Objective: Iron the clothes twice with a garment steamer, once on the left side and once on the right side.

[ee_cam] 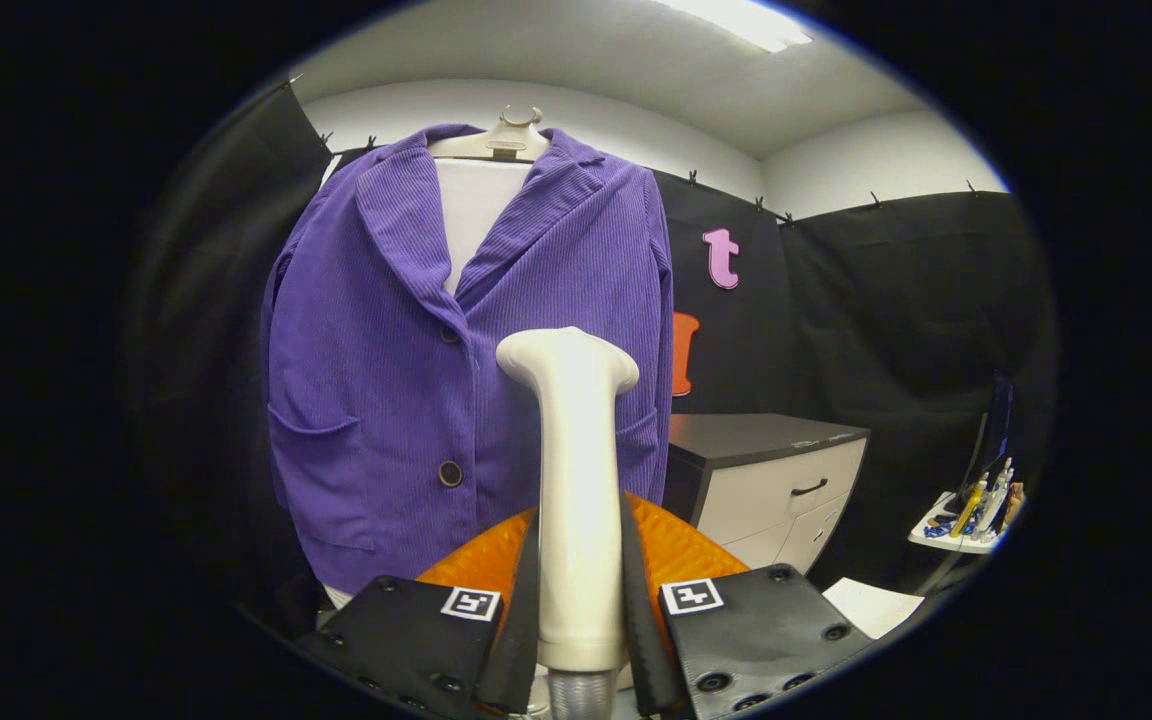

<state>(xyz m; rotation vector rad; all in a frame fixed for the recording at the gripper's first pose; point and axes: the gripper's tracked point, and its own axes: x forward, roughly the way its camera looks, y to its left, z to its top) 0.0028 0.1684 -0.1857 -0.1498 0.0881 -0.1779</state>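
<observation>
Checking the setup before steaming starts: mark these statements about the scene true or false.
1. The tool is shut on the steamer handle. True.
2. The jacket lies folded on the cabinet. False: it hangs on a hanger.
3. The jacket is purple. True.
4. The steamer's head points away from the jacket. False: it faces it.
5. The cabinet's drawer is pulled open. False: it is closed.

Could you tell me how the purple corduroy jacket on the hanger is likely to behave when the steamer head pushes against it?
The purple corduroy jacket probably gives way: it hangs loose from a pale hanger, so it may swing. Its ribbed fabric looks thick, so it should drag rather than slip. The gripper is shut on the smooth white garment steamer, whose head sits before the jacket's front.
</observation>
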